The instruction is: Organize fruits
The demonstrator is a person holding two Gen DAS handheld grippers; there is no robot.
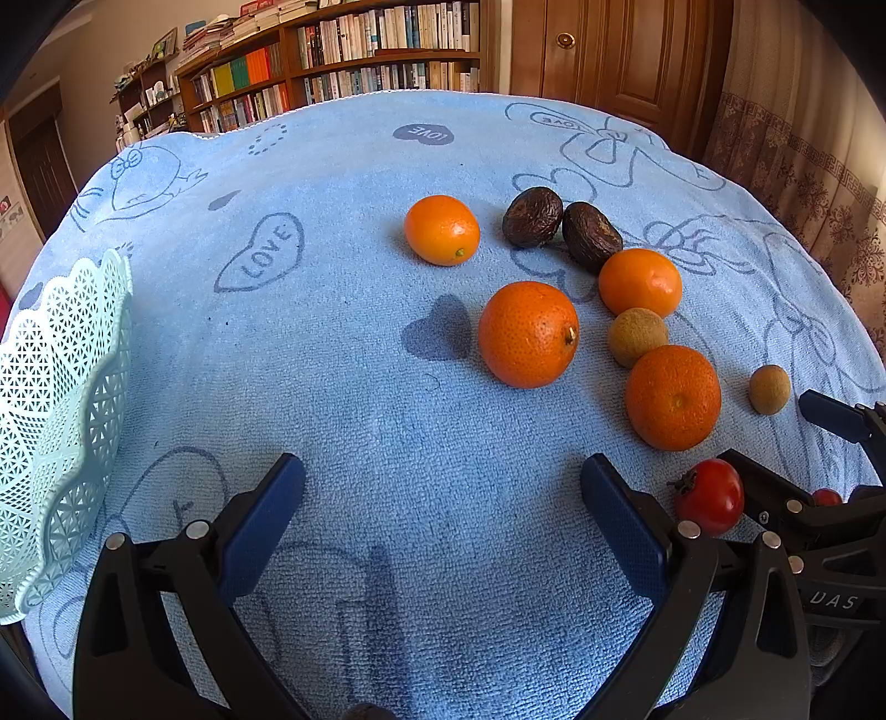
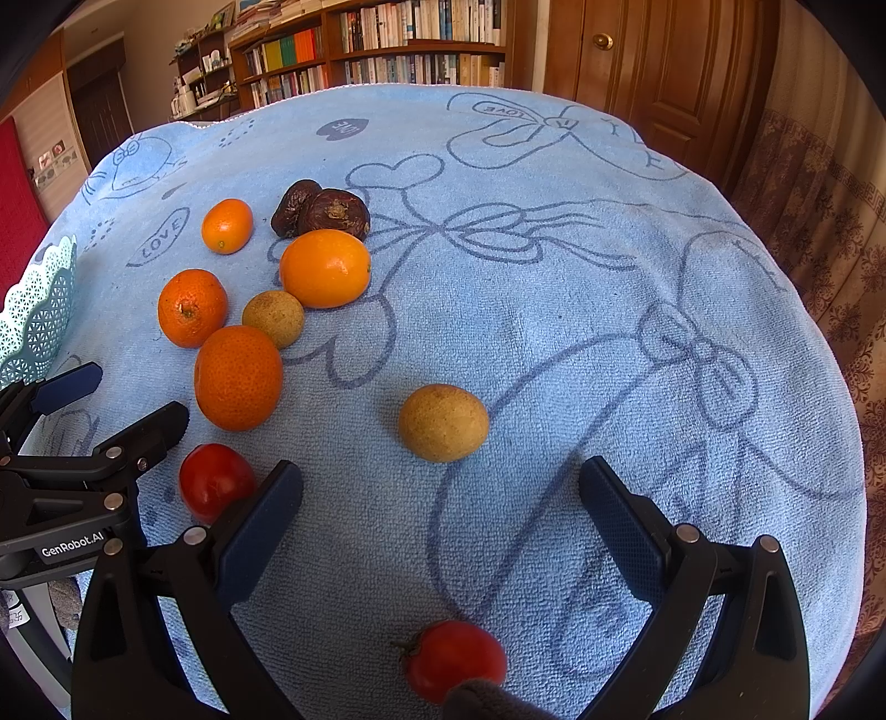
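Note:
Several oranges lie on the blue towel (image 1: 343, 343); the nearest to my left gripper (image 1: 442, 476) is a big one (image 1: 529, 334), ahead and to the right. That gripper is open with only cloth between its fingers. Two dark wrinkled fruits (image 1: 532, 216) and two brown longans (image 1: 637, 337) sit among the oranges. A mint lattice basket (image 1: 61, 415) stands at the left edge. My right gripper (image 2: 443, 477) is open; a longan (image 2: 443, 423) lies just beyond its fingertips and a red tomato (image 2: 454, 659) sits between its fingers close to the camera. A second tomato (image 2: 213, 482) rests outside its left finger.
The towel-covered table (image 2: 609, 277) ends at a rounded far edge, with bookshelves (image 1: 360, 50) and a wooden door (image 1: 620, 50) behind. In the right wrist view the left gripper (image 2: 116, 404) is close at the left, beside the basket (image 2: 39, 315). A patterned curtain (image 2: 830, 221) hangs at right.

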